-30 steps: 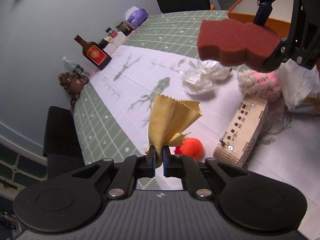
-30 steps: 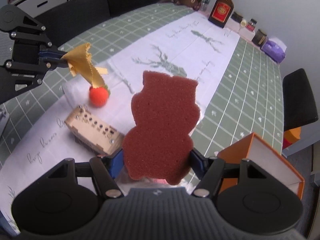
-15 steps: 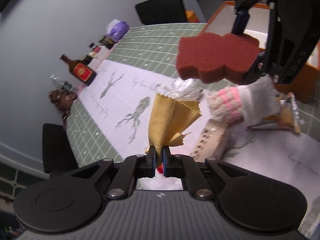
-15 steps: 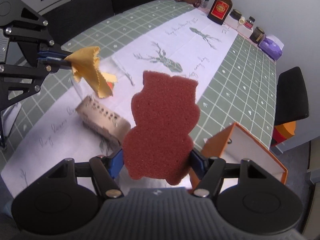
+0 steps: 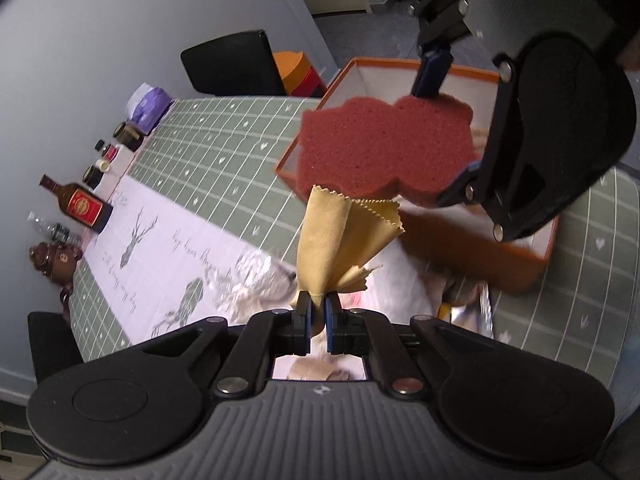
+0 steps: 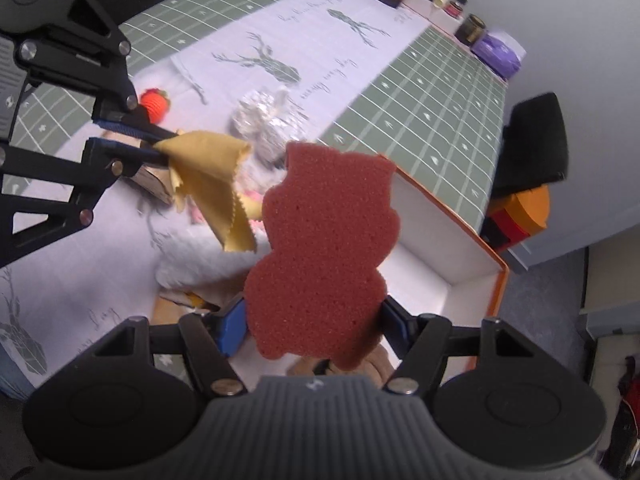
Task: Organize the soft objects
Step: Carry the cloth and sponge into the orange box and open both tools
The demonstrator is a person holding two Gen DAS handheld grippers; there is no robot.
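Note:
My left gripper is shut on a bunched yellow cloth, which sticks up past the fingertips. The same yellow cloth shows in the right wrist view, pinched by the left gripper at mid-left. My right gripper is shut on a brown-red bear-shaped sponge, held by its lower edges. That sponge hangs over the open orange box with white inside walls, clamped by the right gripper. Both grippers hover above the table beside the box.
On the white runner lie an orange knitted ball, crumpled silvery wrap, a pink-white fluffy item and a wooden block. Bottles, small jars and a purple pack line the far table edge. Black chairs stand around.
Both grippers have travelled across the table toward the orange box, carrying cloth and sponge. The sponge now hangs over the box opening; the knitted ball and wooden block have dropped behind.

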